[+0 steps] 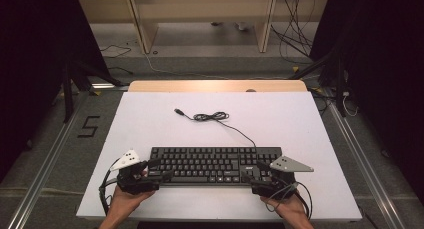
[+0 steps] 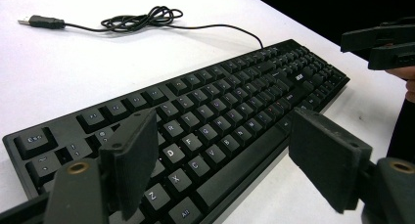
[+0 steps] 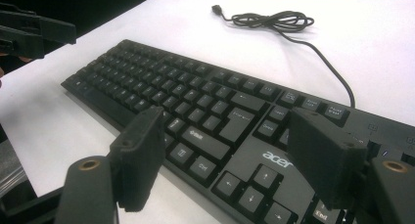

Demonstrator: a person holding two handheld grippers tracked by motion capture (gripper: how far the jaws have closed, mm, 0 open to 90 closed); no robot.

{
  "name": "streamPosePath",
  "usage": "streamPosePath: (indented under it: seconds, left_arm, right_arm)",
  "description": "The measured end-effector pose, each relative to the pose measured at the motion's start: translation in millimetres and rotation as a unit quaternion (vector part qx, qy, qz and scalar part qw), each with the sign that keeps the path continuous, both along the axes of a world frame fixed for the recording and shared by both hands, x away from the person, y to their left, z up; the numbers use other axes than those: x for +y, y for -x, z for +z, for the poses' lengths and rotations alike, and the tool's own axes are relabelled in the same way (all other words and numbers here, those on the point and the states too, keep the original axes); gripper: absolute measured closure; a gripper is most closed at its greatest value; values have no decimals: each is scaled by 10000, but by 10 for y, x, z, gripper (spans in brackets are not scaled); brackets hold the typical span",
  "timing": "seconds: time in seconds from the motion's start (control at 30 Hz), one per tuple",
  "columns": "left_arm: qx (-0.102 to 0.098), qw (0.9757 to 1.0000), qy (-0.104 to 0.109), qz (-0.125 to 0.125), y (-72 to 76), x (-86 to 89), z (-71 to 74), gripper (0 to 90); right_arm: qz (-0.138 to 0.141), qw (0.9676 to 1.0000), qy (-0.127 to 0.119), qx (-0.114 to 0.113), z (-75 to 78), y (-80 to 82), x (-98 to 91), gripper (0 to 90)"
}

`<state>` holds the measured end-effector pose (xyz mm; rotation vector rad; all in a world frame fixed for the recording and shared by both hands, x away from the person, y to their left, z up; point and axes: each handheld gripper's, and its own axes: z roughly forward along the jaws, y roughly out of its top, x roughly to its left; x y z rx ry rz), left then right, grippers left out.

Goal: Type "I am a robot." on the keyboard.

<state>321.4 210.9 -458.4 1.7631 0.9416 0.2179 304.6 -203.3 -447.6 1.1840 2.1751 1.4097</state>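
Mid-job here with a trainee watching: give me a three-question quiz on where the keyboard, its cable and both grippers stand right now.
1. True or false: the keyboard cable's USB plug is plugged into something.
2. Which end of the keyboard is the left gripper at: A) Esc end, B) arrow-key end?
3. Fill in: both the left gripper and the right gripper have their jaws ____.

Key: 1. False, it lies loose on the white table. 2. A. 3. open.

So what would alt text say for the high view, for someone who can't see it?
A black keyboard lies on a white table, with a person's left gripper and right gripper open at its two ends. Its black cable trails away across the table, loosely coiled and unplugged.
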Motion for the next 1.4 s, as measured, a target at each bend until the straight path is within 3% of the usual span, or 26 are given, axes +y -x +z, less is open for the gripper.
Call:
streamPosePath:
  seconds: [0.57,1.4]
  left_arm:
    - [20,10000,-2,10,-8,1,-7,264]
    - [80,9999,-21,97,-33,21,-25,264]
  right_arm:
    - [58,10000,-4,41,-10,-38,72,314]
    - [311,9994,-38,124,-31,-190,368,301]
